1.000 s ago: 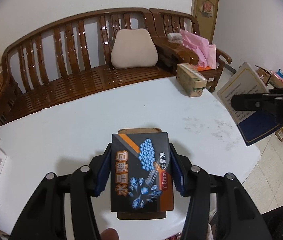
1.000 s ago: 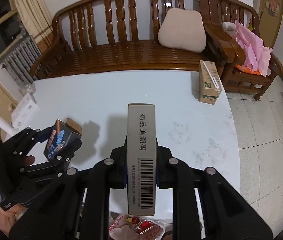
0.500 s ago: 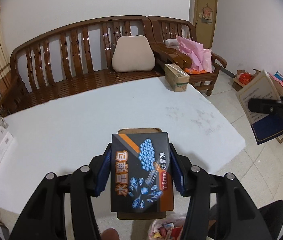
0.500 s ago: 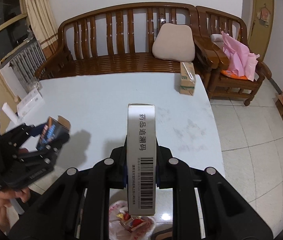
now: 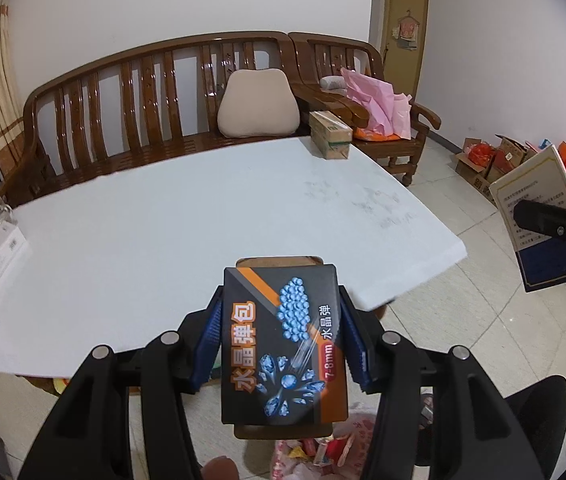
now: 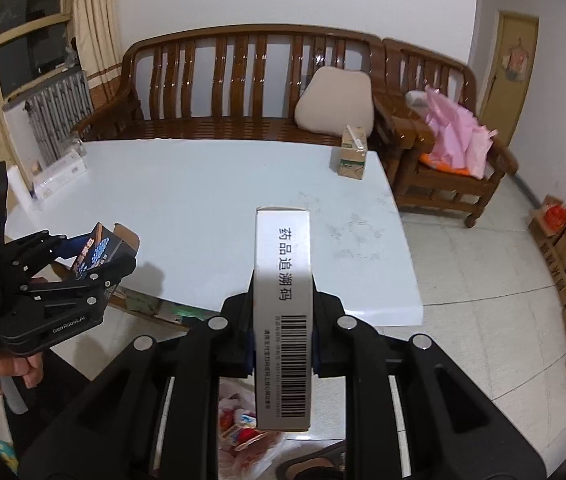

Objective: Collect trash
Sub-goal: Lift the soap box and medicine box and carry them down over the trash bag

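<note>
the left gripper (image 5: 283, 328) has its jaws closed tight on the two sides of a flat black cardboard box with blue beads and orange stripes printed on it (image 5: 285, 348). the right gripper (image 6: 282, 320) has its jaws closed on a tall thin white cardboard box with a black barcode (image 6: 283, 312). each box points its long side straight out, away from the jaws. both boxes hang in the air past the near edge of the white bench (image 5: 163, 220). right under them, low down, sits a thin plastic trash bag full of red and white wrappers (image 6: 243, 432). so the bag is below the jaws, and both look about as near. i think the next move is down, then let go. a small green and tan drink carton (image 6: 353, 154) waits at the far corner of the bench.
</note>
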Available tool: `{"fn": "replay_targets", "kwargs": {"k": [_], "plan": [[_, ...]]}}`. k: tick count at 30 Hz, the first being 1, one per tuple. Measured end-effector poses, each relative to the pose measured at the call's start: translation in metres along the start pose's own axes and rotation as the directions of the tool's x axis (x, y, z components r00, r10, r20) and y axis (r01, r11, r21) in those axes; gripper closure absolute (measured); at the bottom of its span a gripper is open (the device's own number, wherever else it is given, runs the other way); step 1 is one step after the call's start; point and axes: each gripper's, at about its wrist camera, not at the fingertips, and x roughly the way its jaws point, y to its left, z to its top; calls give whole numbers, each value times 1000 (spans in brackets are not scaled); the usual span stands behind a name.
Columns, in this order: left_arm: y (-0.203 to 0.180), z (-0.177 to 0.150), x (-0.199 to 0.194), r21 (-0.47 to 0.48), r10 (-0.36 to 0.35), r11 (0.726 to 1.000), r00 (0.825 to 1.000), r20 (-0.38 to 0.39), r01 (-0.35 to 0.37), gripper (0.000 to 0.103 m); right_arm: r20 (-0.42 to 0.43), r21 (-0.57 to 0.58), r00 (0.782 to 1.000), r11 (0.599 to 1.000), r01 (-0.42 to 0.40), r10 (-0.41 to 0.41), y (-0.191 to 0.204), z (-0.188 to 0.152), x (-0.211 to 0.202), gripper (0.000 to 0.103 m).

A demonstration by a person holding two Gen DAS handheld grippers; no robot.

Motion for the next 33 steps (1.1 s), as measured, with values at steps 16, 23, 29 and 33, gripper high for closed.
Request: {"fn": "replay_targets", "kwargs": {"k": [16,23,29,33], "plan": [[-27,-106,48,-39,-35,999,992,-121,30,52,-27,23,999,999,43,-43,30,-101,32,85],[-34,-149,73,-51,-31,998,981,-189,21,52,-90,41,995,998,51,-48,41,-143,64,85],[-40,-178,89,-49,-12,999,972,-233,1,52,-146,78,989,996,46,-34,41,-171,86,85],[-45,-202,106,-59,-21,998,956,-291,4,52,-196,89,981,995,34,-16,45,-191,104,85]]}}
